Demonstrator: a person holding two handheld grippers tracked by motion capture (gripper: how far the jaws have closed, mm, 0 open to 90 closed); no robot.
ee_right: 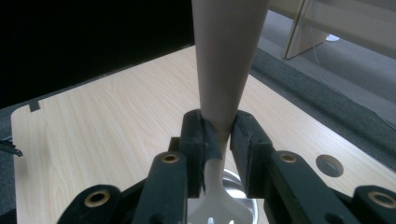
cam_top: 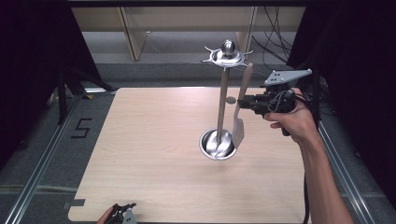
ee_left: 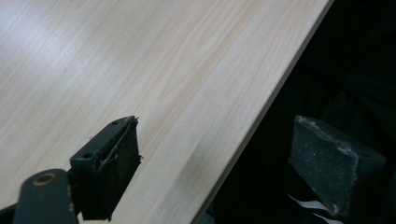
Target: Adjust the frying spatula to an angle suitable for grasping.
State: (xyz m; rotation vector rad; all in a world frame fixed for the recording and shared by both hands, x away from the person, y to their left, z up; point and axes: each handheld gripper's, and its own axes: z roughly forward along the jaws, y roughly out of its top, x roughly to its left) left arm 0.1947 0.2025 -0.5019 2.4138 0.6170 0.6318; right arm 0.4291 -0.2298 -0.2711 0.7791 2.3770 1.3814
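A: Table point(cam_top: 154, 154) first, pale wood grain, broad, with a small notch cut in its near left corner and a round hole showing past the right gripper in its own view.

B: And on it?

A: A tall utensil stand point(cam_top: 223, 102): a wooden post rising from a shiny steel bowl base point(cam_top: 217, 144), topped by a metal ring of hooks with a ball knob point(cam_top: 227, 48).

B: Where is the spatula?

A: The spatula point(cam_top: 241, 109) hangs upright in the air just to the right of the post, its pale slotted blade low beside the bowl, its wooden handle pointing up towards the hooks.

B: Who has it?

A: The right gripper point(cam_top: 246, 101). Its jaws are clamped on the narrow neck of the spatula point(ee_right: 219, 140), where handle meets blade, with the person's hand point(cam_top: 292, 122) behind.

B: The other one?

A: The left gripper point(cam_top: 122, 212) sits at the near edge of the table, jaws spread wide, nothing between them; one pad point(ee_left: 112, 163) is over the wood, the other beyond the edge.
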